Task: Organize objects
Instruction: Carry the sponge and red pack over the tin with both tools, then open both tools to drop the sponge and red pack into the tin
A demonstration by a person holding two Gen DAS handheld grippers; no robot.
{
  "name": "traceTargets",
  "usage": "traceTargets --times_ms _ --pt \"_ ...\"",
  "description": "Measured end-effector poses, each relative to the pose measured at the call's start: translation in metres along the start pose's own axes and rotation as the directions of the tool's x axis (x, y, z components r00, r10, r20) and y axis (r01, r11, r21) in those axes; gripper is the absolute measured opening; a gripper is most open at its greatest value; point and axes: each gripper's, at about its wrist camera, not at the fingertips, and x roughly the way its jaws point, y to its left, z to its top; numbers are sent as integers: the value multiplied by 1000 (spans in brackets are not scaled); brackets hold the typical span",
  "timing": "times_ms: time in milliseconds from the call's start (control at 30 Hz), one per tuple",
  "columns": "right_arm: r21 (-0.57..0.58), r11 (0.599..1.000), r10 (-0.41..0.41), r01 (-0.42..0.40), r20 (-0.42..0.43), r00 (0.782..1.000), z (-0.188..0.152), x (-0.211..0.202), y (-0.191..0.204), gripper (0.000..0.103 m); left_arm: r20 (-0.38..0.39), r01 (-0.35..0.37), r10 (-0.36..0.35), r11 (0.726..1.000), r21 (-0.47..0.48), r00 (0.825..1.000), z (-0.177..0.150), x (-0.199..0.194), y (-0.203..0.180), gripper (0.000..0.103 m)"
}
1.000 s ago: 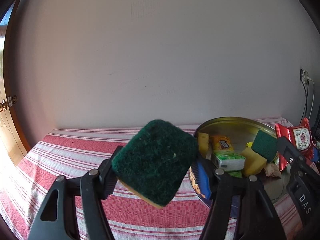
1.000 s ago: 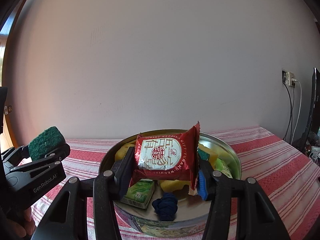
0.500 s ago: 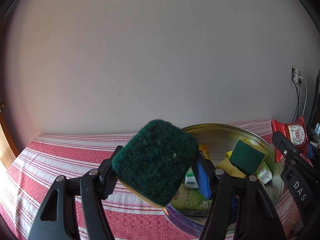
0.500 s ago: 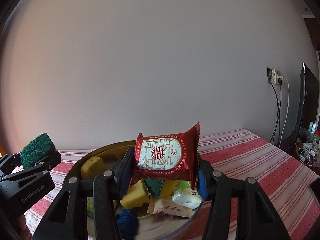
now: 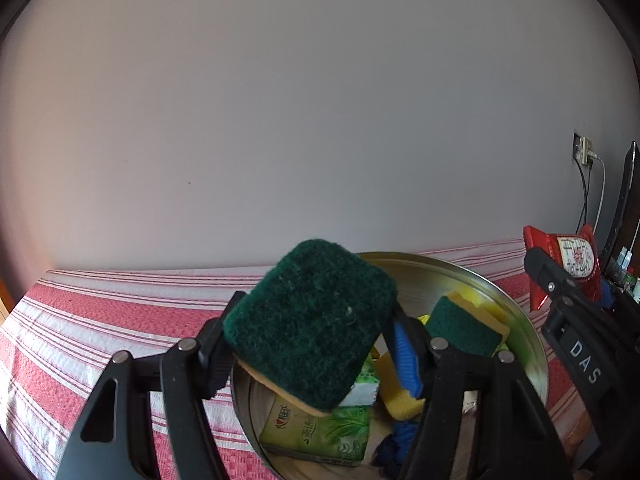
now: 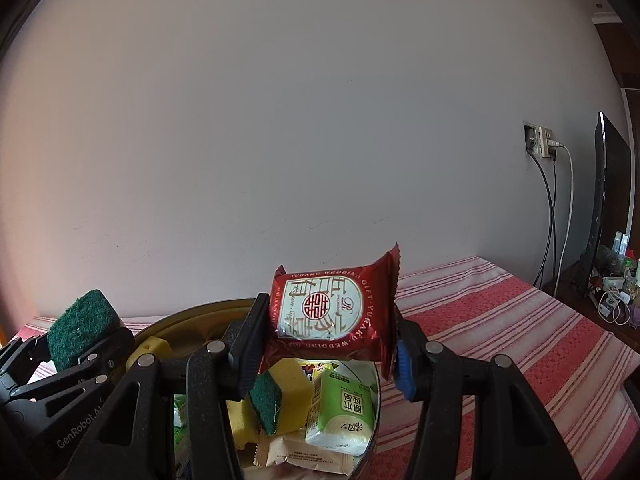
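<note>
the left gripper clamps a dark green scouring sponge with a yellow underside, held in the air over the near left rim of the round gold metal tin. the right gripper pinches a red foil snack packet above the tin's contents, over the red-and-white striped tablecloth.

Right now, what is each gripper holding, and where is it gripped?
Left gripper clamps a green scouring sponge by its opposite side edges. Right gripper pinches a red snack packet by its left and right sides.
</note>
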Motion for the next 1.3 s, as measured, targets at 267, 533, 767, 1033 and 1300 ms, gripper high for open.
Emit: traceTargets --times_ms 267,533,767,1033,1300 --pt "-7 1000 16 -17 -53 998 -7 32 -16 56 -28 0 0 1000 -2 1000 1 15 -12 65" --pt "-18 999 28 -31 -122 992 -10 46 -18 56 -66 -12 12 1000 9 998 6 36 -21 65" --pt "-42 998 42 -50 -170 984 -17 46 -8 56 -104 -52 54 998 22 993 9 47 -22 65" --pt "-52 984 154 -169 -218 964 -12 34 18 62 -193 -36 39 999 18 980 7 65 -22 69" --pt "100 961 271 -257 -172 947 -11 23 3 79 -148 -13 0 996 -90 989 14 54 -8 102"
